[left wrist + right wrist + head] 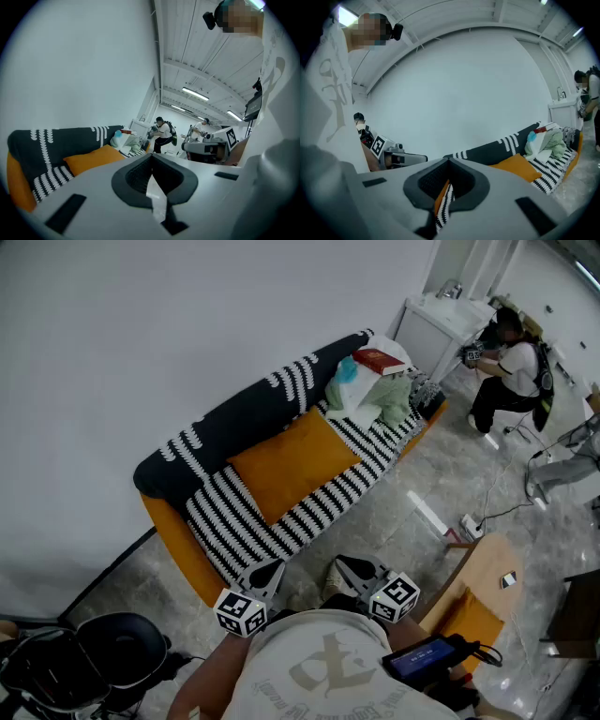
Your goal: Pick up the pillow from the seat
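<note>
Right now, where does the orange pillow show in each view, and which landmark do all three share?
Head view: pillow at centre, on the sofa seat.
Left gripper view: pillow lower left, left of the jaws.
Right gripper view: pillow lower right, right of the jaws.
Shared landmark: clothes pile at the sofa's far end.

One sofa (234, 418). On the sofa: one orange pillow (292, 463), one red book (380, 361) and one heap of pale cloths (375, 399). Beyond the sofa's far end: one white cabinet (431, 329) and two people, a nearer person (162, 133) and a farther person (205, 126). In front of the sofa: two grippers, the left gripper (270, 570) and the right gripper (349, 568).
</note>
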The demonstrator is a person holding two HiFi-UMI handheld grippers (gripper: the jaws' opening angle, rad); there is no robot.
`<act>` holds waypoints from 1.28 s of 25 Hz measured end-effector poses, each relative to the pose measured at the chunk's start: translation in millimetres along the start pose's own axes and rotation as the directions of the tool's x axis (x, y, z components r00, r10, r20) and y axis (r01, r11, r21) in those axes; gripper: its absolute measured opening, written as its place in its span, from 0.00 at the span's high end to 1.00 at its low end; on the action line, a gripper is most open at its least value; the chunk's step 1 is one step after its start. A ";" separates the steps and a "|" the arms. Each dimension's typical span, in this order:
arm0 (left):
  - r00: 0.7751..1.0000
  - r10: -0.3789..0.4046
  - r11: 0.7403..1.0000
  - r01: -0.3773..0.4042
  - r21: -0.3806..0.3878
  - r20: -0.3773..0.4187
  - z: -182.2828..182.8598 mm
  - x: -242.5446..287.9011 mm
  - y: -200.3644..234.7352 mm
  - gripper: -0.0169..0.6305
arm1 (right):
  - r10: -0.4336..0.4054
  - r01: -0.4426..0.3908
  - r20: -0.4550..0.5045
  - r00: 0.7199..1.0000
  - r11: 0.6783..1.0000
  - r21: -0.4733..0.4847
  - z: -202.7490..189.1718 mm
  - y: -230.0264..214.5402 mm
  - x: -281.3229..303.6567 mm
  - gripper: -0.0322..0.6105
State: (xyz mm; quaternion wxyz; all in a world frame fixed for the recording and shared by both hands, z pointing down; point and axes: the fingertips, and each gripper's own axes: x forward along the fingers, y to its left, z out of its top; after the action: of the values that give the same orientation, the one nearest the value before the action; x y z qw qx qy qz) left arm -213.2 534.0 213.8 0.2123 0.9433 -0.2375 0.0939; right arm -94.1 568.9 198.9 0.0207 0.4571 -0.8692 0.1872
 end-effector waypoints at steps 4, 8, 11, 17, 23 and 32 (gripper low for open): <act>1.000 -0.013 1.000 0.013 -0.008 0.000 0.7 -5.8 0.0 0.96 | -0.012 0.012 0.004 1.000 1.000 0.001 4.7 3.2 3.0 0.93; 1.000 -0.016 1.000 0.016 -0.017 0.002 7.4 -3.4 4.2 0.96 | -0.016 0.016 -0.008 1.000 1.000 0.004 11.4 -1.9 9.0 0.93; 1.000 -0.015 1.000 0.015 -0.020 0.005 9.6 -6.0 4.9 0.96 | -0.016 0.016 -0.012 1.000 1.000 0.005 13.8 -0.9 11.7 0.93; 1.000 -0.009 1.000 0.010 -0.022 0.018 14.0 -18.8 22.4 0.96 | -0.015 0.015 -0.012 1.000 1.000 -0.009 19.5 6.5 31.0 0.93; 1.000 -0.002 1.000 0.002 -0.014 0.028 -8.9 -24.6 -20.0 0.96 | -0.010 0.010 0.001 1.000 1.000 -0.021 4.6 14.6 -11.1 0.93; 1.000 0.002 1.000 -0.002 -0.011 0.009 -0.4 -3.5 -20.9 0.96 | -0.010 0.010 0.008 1.000 1.000 -0.011 12.2 -11.6 -11.1 0.93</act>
State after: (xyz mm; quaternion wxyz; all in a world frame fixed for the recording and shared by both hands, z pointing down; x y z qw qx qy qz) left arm -206.1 552.2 205.7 0.2165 0.9422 -0.2398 0.0886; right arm -76.6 567.5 188.9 0.0207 0.4623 -0.8679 0.1805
